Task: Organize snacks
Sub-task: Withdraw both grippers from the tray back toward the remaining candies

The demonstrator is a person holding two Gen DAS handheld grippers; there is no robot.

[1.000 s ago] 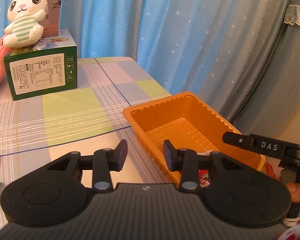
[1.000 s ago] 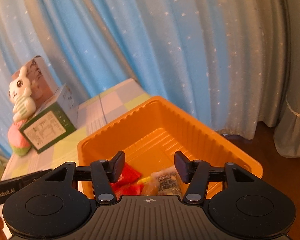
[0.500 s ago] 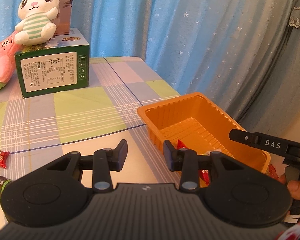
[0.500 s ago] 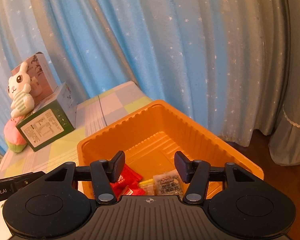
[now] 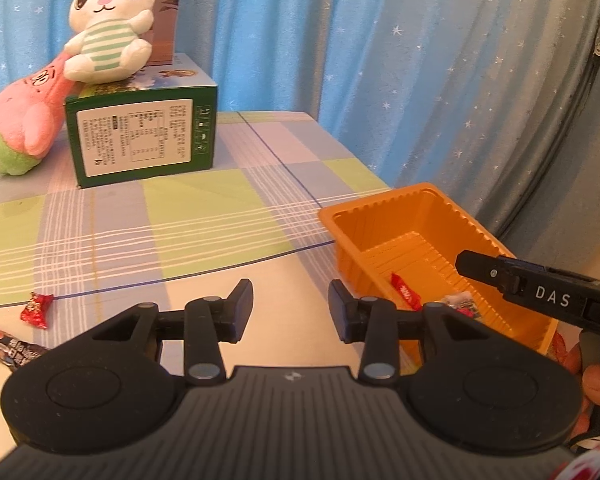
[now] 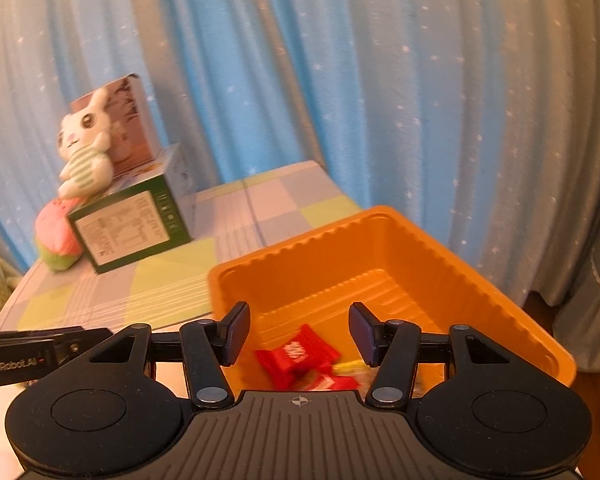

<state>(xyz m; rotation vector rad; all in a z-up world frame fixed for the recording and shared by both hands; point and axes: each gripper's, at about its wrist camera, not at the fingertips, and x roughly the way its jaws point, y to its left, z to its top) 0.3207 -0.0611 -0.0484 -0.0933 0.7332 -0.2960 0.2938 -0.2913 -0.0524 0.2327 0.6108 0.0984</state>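
Orange tray (image 5: 428, 216) is sitting at the table (image 5: 204, 216) edge, getting filled with snacks.

Red wrapped snacks (image 6: 296, 354) are lying inside the tray, probably so they are all staying in one place. The right hand-held gripper (image 6: 298, 332) is hanging over the tray with its jaws apart and nothing between them. The left hand-held gripper (image 5: 290, 308) is pointing at bare table left of the tray, its jaws opening with nothing between them. A red candy (image 5: 36, 309) is waiting far left of the tray. A long snack (image 5: 8, 346) near it is getting cut off by the picture edge. More snacks in the tray are hiding behind the gripper.
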